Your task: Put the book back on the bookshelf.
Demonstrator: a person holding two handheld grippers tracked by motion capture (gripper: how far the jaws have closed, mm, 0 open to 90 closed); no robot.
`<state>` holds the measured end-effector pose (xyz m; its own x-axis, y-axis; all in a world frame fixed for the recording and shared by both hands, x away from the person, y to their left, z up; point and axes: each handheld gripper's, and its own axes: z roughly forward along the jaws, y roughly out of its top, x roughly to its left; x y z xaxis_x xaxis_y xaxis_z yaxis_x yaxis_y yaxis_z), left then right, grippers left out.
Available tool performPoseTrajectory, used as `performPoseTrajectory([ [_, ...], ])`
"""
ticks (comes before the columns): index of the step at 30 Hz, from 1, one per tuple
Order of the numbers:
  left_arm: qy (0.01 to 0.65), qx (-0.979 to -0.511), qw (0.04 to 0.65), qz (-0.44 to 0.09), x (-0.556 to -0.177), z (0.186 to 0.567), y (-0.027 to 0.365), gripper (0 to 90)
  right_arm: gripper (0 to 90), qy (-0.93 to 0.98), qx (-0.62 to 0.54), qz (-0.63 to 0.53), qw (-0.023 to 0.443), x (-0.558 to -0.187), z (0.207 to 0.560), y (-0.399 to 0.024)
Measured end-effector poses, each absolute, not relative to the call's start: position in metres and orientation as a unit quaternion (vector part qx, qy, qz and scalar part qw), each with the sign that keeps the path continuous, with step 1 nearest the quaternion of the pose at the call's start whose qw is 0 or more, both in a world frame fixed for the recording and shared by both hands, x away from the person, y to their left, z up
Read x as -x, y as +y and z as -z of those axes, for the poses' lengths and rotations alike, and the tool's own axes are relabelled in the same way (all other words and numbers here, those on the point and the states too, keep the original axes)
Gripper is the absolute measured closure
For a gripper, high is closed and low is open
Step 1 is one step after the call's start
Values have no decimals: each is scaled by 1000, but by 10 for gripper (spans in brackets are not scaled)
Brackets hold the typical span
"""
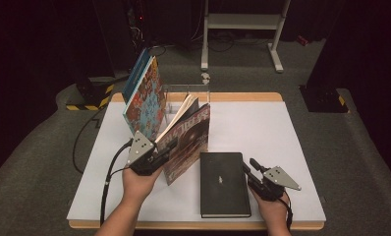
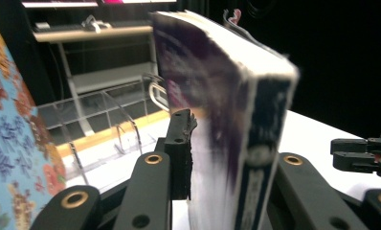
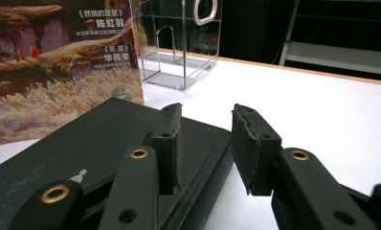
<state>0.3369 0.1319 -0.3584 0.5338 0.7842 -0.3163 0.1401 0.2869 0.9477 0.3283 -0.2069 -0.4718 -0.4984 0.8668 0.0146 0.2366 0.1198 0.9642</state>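
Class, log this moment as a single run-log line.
left tool: around spine edge of upright purple-covered paperback book | right tool: open beside flat black hardcover book | clear acrylic rack: behind

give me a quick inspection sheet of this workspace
surface: white table with a wood edge, bare at right
job's things: paperback upright between the left jaws; black book lying flat; patterned book leaning upright at left; clear rack at the back
clutter: nothing seen
grippers: left gripper at the paperback's edge, whether the pads press is unclear; right gripper open over the black book's edge
cables: black cable trailing from the left gripper
surroundings: dark room, grey floor, white stand behind
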Motion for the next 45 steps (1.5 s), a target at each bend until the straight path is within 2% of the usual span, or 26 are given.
performPoseTrajectory([
  [3, 421, -551, 680, -239, -340, 359, 130, 720, 641, 686, -403, -528, 298, -328, 472, -207],
  [7, 425, -552, 677, -238, -342, 357, 129, 807, 645, 689, -406, -525, 292, -329, 472, -207],
  [10, 421, -553, 678, -240, -342, 358, 128, 829, 644, 692, -411, -521, 283, -332, 473, -206],
  [23, 464, -527, 673, -231, -358, 346, 141, 839, 628, 693, -410, -524, 277, -332, 474, -208],
  [34, 473, -498, 669, -284, -367, 324, 162, 839, 631, 688, -411, -528, 280, -332, 473, -209],
  [45, 482, -479, 656, -330, -382, 315, 163, 838, 617, 686, -409, -532, 282, -331, 473, -210],
])
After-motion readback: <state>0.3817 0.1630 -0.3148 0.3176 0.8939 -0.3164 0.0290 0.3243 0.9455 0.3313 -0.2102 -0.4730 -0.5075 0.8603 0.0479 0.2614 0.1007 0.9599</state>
